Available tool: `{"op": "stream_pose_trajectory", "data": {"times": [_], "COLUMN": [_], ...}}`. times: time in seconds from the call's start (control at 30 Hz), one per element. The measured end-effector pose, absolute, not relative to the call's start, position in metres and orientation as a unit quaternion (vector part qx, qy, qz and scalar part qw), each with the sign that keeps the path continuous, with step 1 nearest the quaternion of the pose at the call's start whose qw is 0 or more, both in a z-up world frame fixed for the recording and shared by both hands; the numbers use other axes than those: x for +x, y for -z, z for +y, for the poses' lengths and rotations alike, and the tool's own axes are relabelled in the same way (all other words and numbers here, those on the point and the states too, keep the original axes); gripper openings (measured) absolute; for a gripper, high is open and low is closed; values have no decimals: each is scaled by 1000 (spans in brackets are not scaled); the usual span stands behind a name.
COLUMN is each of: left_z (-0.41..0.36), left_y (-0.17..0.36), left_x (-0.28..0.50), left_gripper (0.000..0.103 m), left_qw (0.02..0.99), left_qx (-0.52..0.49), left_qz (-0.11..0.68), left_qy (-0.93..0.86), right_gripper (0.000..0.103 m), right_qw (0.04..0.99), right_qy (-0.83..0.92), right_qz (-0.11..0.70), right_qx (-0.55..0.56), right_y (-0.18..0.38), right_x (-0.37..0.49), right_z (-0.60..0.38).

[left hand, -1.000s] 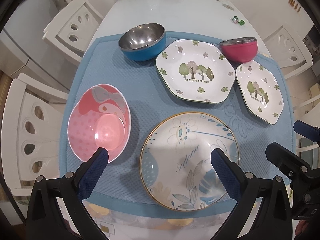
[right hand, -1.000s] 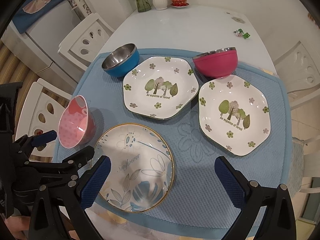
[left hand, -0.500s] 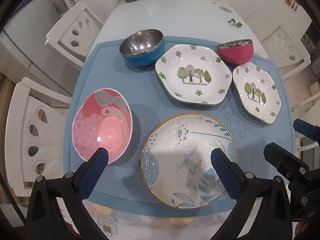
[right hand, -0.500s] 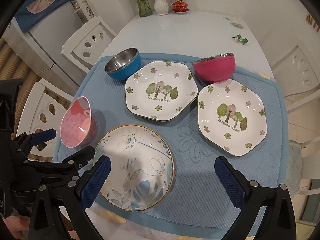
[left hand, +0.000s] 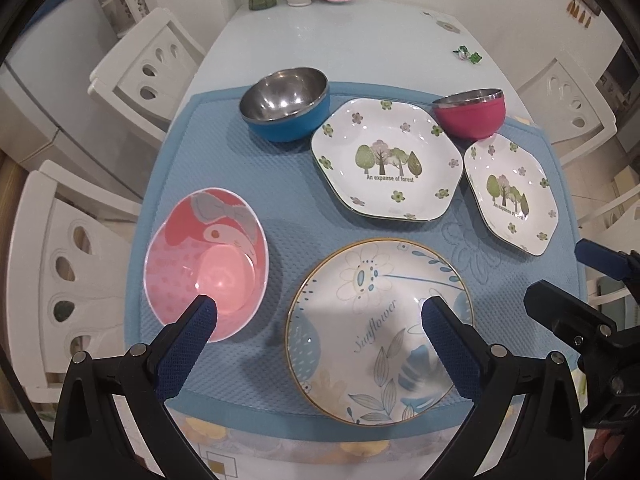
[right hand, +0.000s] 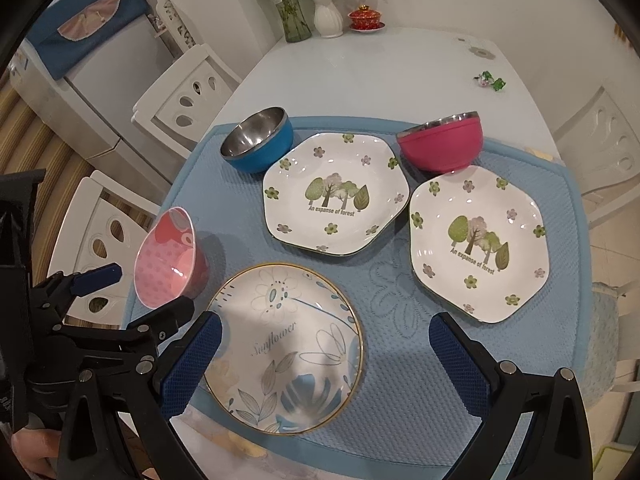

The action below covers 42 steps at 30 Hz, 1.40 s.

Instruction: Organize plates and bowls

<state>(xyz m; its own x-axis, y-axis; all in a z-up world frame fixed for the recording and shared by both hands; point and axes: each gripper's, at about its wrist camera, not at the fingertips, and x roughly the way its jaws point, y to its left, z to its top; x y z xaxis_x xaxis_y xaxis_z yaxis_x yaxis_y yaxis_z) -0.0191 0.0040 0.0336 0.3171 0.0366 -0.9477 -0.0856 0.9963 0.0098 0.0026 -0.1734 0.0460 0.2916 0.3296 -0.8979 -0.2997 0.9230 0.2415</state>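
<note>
Plates and bowls, six in all, spread singly over the blue mat (left hand: 280,208), nothing stacked yet.

Left wrist view: left gripper (left hand: 318,322) spread wide and empty, hovering above the near edge of the mat. Just ahead of the left finger, the pink patterned bowl (left hand: 206,264). Between the fingers and reaching under the right one, the round sunflower plate (left hand: 380,320). Farther ahead, the large hexagonal forest plate (left hand: 386,160); ahead and to the right, the smaller hexagonal forest plate (left hand: 510,196). Beyond those, at the far edge of the mat, the blue steel-lined bowl (left hand: 286,110) ahead-left and the magenta bowl (left hand: 470,114) ahead-right, its rim just beside both forest plates. Right gripper's tips visible at the right edge.

Right wrist view: right gripper (right hand: 324,334) likewise splayed open, holding nothing. Sunflower plate (right hand: 286,344) by the left finger, smaller forest plate (right hand: 478,248) just ahead of the right finger, large forest plate (right hand: 336,196) straight ahead, pink patterned bowl (right hand: 168,258) off to the left near the left gripper's tips, blue steel-lined bowl (right hand: 258,144) and magenta bowl (right hand: 442,144) farthest ahead.

Step in hand, as a judgement: the very start, still choosing a first piece. Next move probably calls for lowering one finger inside a rim and one outside, closing firmly, then nesting like with like: bowl into bowl, forest plate onto forest plate. Glazed rims likely slippery; shallow plates need a low, flat approach.
</note>
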Motion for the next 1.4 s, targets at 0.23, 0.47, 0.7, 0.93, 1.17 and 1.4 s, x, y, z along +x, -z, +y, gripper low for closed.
{"op": "stream_pose_trajectory", "data": {"times": [0.23,0.47,0.7,0.93,1.17,1.4], "left_z": [14,15,3,5,18,27], "left_y": [-8,32,67,100,111,111], "left_x": [-25,-55,-73,-76,-78,-70], "left_gripper": [102,101,98,93,102,103], "left_qw": [795,770,756,744,743,756], "left_qx": [-41,-40,-24,-19,-58,-67], "left_qz": [604,637,654,668,667,652], "left_qy": [-24,-12,-2,-6,0,5], "right_gripper": [103,103,103,103,103,103], "right_qw": [781,761,749,740,740,784], "right_qy": [-204,-220,-222,-208,-198,-190], "right_qz": [589,609,620,629,637,588], "right_qx": [27,-33,-70,-113,-86,-60], "right_y": [-22,18,66,103,119,117], "right_x": [4,-16,-31,-34,-28,-27], "right_z": [-179,-174,-161,-151,-160,-173]}}
